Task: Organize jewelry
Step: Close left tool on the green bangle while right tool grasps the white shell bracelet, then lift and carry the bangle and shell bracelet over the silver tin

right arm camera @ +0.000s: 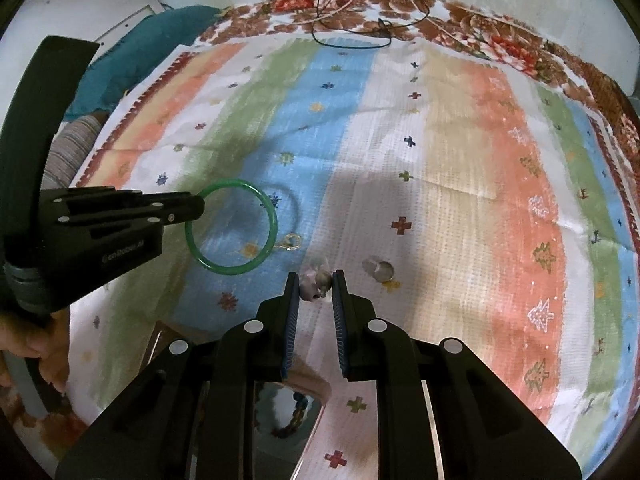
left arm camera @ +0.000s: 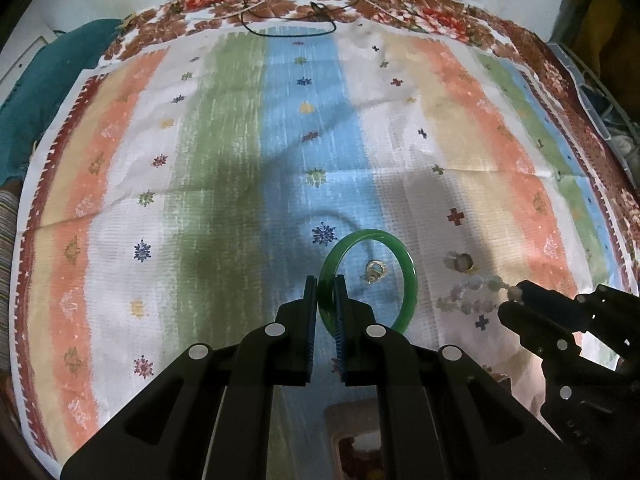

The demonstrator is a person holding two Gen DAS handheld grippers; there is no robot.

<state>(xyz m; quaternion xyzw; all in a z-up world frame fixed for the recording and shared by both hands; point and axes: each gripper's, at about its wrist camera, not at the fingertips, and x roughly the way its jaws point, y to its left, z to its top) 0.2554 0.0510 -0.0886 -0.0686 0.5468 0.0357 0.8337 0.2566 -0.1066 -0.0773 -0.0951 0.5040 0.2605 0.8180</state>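
Note:
My left gripper (left arm camera: 326, 292) is shut on a green bangle (left arm camera: 402, 256) and holds it above the striped cloth; it shows in the right wrist view too (right arm camera: 256, 200). My right gripper (right arm camera: 316, 286) is shut on a pale bead bracelet (right arm camera: 316, 282), which hangs from its tips in the left wrist view (left arm camera: 472, 292). A small gold ring (left arm camera: 375, 270) lies on the blue stripe, also seen in the right wrist view (right arm camera: 292, 242). A silver ring (left arm camera: 462, 261) lies on the white stripe, right of my right gripper's tips (right arm camera: 380, 269).
A jewelry box with a mirrored lid (right arm camera: 288, 412) stands open below my right gripper, beads inside; its edge shows in the left wrist view (left arm camera: 356, 436). Black and cream cords (left arm camera: 288, 4) lie at the far edge. A teal cloth (left arm camera: 40, 92) lies at the left.

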